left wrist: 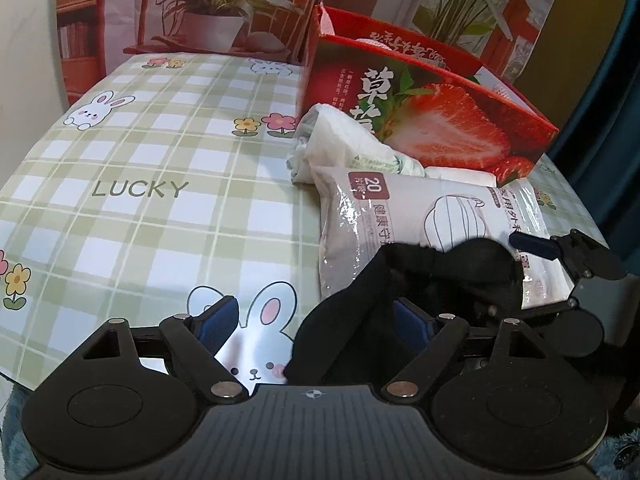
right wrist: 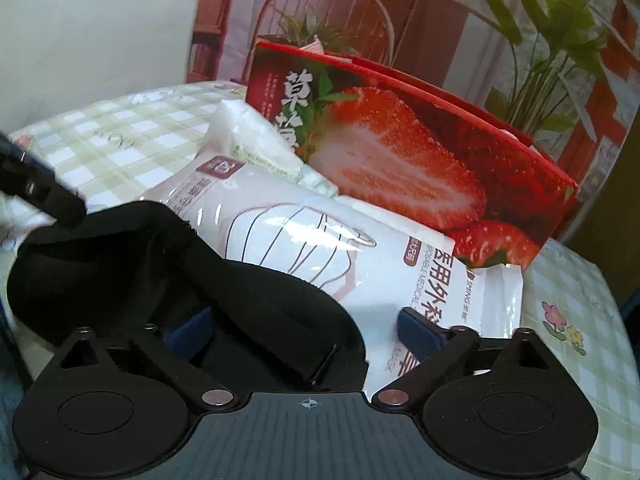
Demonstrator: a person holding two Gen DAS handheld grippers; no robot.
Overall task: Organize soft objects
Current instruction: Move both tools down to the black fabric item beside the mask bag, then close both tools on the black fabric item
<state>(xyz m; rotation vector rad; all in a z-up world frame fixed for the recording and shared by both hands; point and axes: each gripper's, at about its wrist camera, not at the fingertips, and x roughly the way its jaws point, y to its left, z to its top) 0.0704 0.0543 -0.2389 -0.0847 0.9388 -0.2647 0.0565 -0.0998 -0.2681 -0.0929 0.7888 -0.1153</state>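
Note:
A black sock (left wrist: 404, 304) lies stretched open at the table's near edge, its cuff draped over one blue pad of each gripper. My left gripper (left wrist: 316, 322) is open, its right finger inside the sock. My right gripper (right wrist: 304, 328) is open, its left finger inside the sock (right wrist: 168, 272). Behind the sock lies a white face-mask pack (left wrist: 420, 220), also in the right wrist view (right wrist: 340, 248). A smaller white soft packet (left wrist: 344, 144) rests behind it against a red strawberry box (left wrist: 436, 104).
The table (left wrist: 140, 160) has a green checked cloth with rabbits and flowers. The open strawberry box (right wrist: 420, 152) stands at the back right. A backdrop with printed plants and chairs stands behind. The table edge is close to both grippers.

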